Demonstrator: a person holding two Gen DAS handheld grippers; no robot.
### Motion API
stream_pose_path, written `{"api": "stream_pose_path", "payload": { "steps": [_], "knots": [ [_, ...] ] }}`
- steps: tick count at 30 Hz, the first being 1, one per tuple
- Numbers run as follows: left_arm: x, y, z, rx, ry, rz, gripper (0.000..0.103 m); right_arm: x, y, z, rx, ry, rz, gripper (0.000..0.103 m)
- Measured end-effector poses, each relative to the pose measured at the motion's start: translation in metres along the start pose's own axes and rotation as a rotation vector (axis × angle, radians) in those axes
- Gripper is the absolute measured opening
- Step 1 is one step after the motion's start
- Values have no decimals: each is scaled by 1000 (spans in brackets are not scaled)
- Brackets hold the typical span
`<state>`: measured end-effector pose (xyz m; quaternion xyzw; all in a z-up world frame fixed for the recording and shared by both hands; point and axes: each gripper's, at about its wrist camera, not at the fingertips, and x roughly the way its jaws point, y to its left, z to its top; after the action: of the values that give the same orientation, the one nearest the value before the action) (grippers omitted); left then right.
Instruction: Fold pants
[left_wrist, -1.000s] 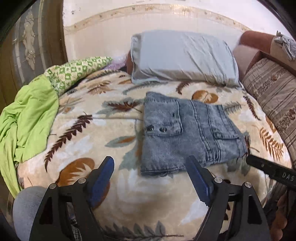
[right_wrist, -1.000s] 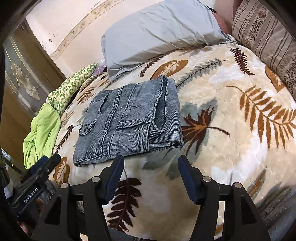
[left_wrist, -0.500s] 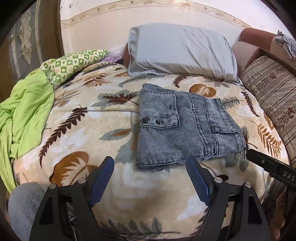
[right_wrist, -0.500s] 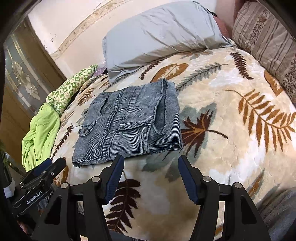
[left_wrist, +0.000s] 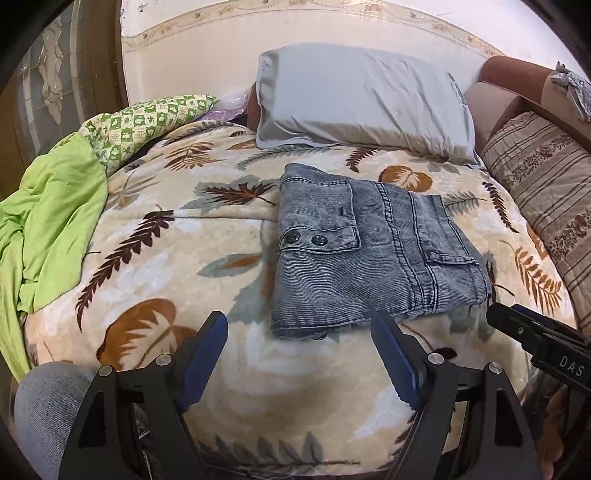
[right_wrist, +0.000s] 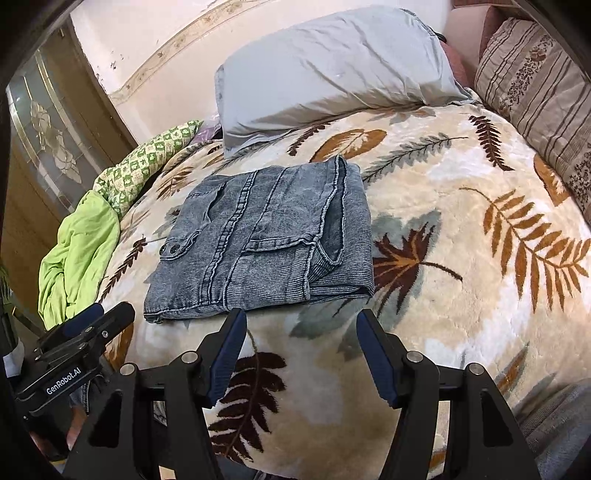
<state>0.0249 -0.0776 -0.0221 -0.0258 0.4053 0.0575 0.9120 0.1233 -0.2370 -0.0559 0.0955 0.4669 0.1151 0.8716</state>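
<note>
The grey-blue denim pants (left_wrist: 369, 251) lie folded into a compact rectangle on the leaf-patterned blanket (left_wrist: 177, 258), also seen in the right wrist view (right_wrist: 266, 236). My left gripper (left_wrist: 299, 332) is open and empty, held just short of the pants' near edge. My right gripper (right_wrist: 299, 328) is open and empty, just short of the pants' near right corner. The right gripper also shows at the right edge of the left wrist view (left_wrist: 535, 336), and the left gripper shows at the left of the right wrist view (right_wrist: 81, 332).
A grey pillow (left_wrist: 362, 99) lies behind the pants. A striped cushion (left_wrist: 546, 184) is at the right. A green patterned pillow (left_wrist: 140, 122) and a lime-green cloth (left_wrist: 48, 221) lie at the left. My knee (left_wrist: 44, 406) is at lower left.
Both grippers have drawn back slightly and lifted from the folded pants, staying open. The pants have not moved.
</note>
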Motion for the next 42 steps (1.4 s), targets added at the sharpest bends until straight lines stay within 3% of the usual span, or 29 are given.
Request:
{"api": "stream_pose_path", "payload": {
  "steps": [33,42],
  "knots": [
    [3,2,1,-2,-3,3,80,2,2,0,-2,0,-1,65],
    [1,5,2,-32,-1,-34,80,2,0,2,3,-1,0,65]
  ]
}}
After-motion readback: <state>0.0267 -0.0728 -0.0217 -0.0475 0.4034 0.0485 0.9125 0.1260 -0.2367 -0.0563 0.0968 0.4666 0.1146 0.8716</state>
